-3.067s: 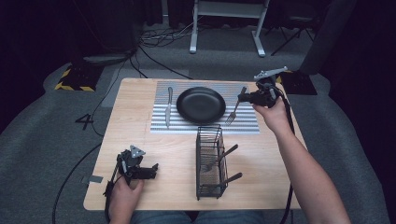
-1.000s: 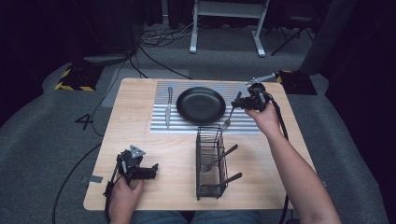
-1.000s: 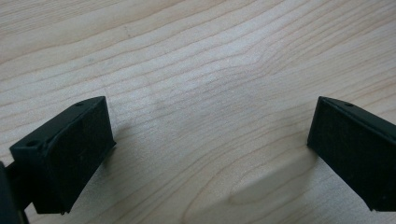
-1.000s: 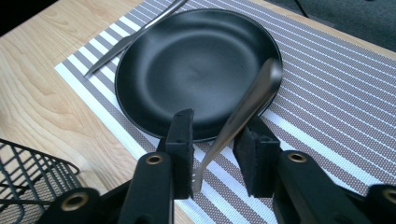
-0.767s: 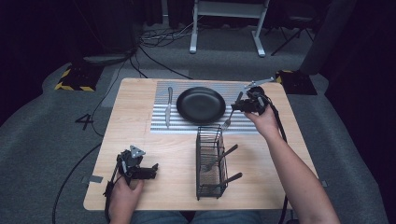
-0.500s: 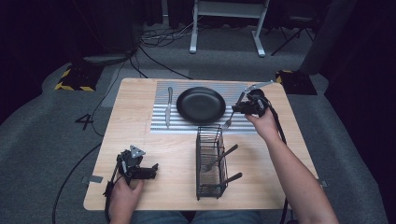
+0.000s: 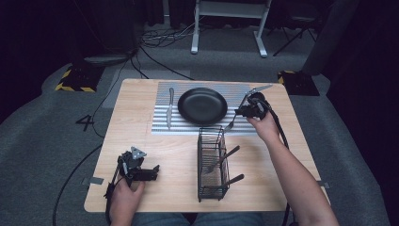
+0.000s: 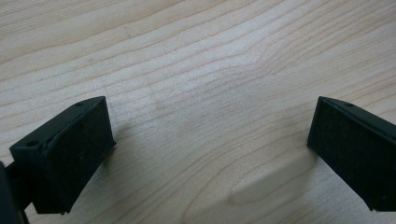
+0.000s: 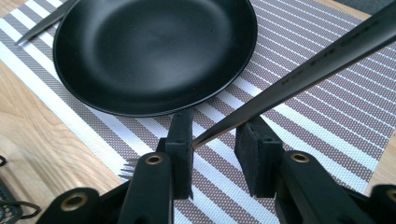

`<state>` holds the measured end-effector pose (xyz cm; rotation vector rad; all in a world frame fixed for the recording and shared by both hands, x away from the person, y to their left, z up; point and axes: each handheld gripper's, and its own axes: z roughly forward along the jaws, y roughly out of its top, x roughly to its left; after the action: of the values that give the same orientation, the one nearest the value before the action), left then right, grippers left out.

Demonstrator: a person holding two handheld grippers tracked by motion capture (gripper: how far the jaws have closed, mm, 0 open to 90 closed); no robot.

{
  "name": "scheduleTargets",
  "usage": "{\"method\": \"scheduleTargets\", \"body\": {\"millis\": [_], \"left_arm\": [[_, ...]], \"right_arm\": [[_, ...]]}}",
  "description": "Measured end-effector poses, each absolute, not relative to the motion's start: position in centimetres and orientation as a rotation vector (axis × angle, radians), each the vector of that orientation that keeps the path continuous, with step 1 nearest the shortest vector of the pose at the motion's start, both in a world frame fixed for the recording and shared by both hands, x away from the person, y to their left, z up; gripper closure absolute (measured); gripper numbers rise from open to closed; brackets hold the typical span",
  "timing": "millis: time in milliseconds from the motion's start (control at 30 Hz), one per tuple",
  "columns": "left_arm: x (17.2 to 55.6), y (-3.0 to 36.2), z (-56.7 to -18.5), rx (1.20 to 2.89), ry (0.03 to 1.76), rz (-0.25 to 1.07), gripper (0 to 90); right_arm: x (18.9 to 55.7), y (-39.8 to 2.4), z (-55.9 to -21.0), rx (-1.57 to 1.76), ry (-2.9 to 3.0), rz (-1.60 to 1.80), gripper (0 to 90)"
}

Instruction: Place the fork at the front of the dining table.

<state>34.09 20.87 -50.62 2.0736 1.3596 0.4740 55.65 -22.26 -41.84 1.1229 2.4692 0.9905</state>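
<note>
The right gripper (image 7: pixel 242 112) has its two black foam-faced jaws clamped on the slim steel handle of a fork (image 9: pixel 299 70), which runs slantwise between the pads; the tines (image 9: pixel 128 169) poke out below the left jaw, over the placemat. From the high view the fork (image 7: pixel 231 123) hangs just off the plate's 4 o'clock edge, tines pointing toward the rack.

The plate (image 7: pixel 202 105) is round, matte black and shallow, with a smooth dished centre. It sits on a woven placemat (image 7: pixel 188 126) striped grey and white, finely meshed up close. The table (image 7: pixel 155 197) is pale wood with a flowing grain.

At the plate's 9 o'clock a table knife (image 7: pixel 170 107) lies flat along the placemat, well apart from the fork. At the plate's 6 o'clock, off the mat, stands a black wire cutlery rack (image 7: pixel 211 162), tall and narrow, with two dark-handled utensils (image 7: pixel 226 157) leaning out of it toward 3 o'clock. The rack's top corner stands near the fork's tines; whether they touch it I cannot tell.

The left gripper (image 7: pixel 141 170) rests at the table's 7 o'clock corner, a grey three-cornered plate on top. Its jaws stand wide apart over bare wood, nothing between them; one pad (image 8: pixel 70 154) shows a coarse, sponge-like face.

Counted: one plate, one placemat, one knife, one fork in hand, one rack, two utensils in it.
</note>
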Motion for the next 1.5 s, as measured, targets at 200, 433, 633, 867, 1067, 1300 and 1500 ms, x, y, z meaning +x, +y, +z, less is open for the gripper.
{"method": "scheduleTargets", "body": {"millis": [200, 433, 633, 867, 1067, 1300, 1500], "left_arm": [[34.1, 20.9, -50.6, 2.074, 1.359, 0.474, 0.2], [34.1, 20.9, -50.6, 2.073, 1.359, 0.473, 0.2], [34.1, 20.9, -50.6, 2.073, 1.359, 0.474, 0.2], [34.1, 20.9, -50.6, 2.073, 1.36, 0.474, 0.3], [34.1, 20.9, -50.6, 2.073, 1.36, 0.473, 0.2], [34.1, 20.9, -50.6, 2.073, 1.36, 0.473, 0.2], [34.1, 20.9, -50.6, 2.073, 1.36, 0.474, 0.2]], "right_arm": [[56.1, -22.6, -42.5, 1.15, 2.469, 0.965, 67.3], [56.4, -23.0, -43.1, 1.18, 2.465, 0.962, 67.5], [56.5, -23.1, -43.7, 1.191, 2.477, 0.946, 68.5], [56.6, -23.2, -44.5, 1.193, 2.474, 0.949, 68.9], [56.5, -23.5, -44.9, 1.215, 2.474, 0.947, 67.0], [54.9, -23.3, -43.7, 1.228, 2.504, 1.074, 52.8], [52.2, -21.8, -43.3, 1.128, 2.536, 1.073, 43.9]]}}
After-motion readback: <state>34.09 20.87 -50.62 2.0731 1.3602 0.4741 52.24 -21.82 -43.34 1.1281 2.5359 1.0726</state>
